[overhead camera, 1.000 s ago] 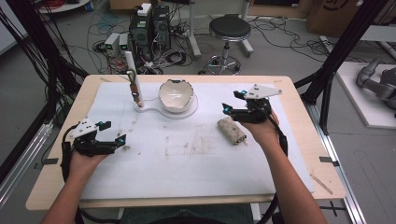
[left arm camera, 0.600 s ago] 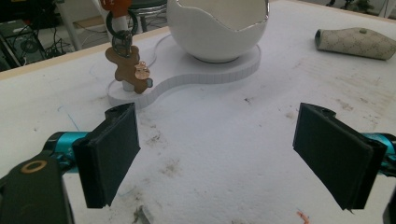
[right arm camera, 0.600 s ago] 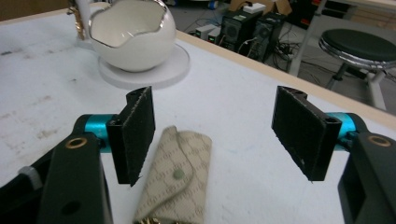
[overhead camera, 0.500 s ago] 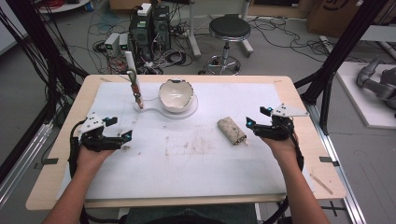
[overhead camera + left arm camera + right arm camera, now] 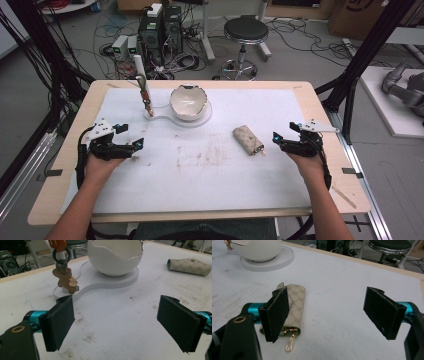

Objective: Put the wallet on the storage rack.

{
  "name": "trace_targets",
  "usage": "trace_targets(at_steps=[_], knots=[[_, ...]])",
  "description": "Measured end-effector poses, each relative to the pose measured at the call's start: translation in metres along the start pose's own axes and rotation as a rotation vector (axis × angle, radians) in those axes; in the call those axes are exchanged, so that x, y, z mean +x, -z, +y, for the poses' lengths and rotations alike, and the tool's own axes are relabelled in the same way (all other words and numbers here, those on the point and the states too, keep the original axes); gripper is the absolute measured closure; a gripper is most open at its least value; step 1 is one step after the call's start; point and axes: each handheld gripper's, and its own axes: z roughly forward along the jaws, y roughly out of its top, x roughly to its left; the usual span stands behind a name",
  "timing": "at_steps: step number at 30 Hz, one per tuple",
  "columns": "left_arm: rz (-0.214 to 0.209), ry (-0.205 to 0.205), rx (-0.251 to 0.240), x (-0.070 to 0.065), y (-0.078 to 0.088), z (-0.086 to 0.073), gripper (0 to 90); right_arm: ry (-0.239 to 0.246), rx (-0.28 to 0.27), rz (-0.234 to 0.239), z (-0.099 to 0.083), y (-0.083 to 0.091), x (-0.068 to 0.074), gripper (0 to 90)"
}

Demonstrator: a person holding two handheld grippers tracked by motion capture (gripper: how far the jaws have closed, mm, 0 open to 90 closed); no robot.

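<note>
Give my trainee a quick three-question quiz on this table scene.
1. True or false: the right claw is shut on the key pouch.
2. What hangs from the stand beside the bowl? A) keys with a bear charm B) scissors C) a spoon
3. Which end of the key pouch shows a gold clip: the end toward the person, or the end toward the bowl?

Key: 1 false, both claws stand open, the pouch lies free; 2 A; 3 the end toward the person.

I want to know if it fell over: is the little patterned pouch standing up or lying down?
Lying down. The patterned pouch rests flat on its side on the white mat, its gold clip lying on the mat at one end.
</note>
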Motion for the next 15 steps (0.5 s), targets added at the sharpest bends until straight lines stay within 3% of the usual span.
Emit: trace_targets(at_steps=[15], knots=[[0.004, -0.021, 0.018, -0.001, 0.006, -0.002, 14.3, 0.015, 0.001, 0.019, 0.007, -0.01, 0.012, 21.1]])
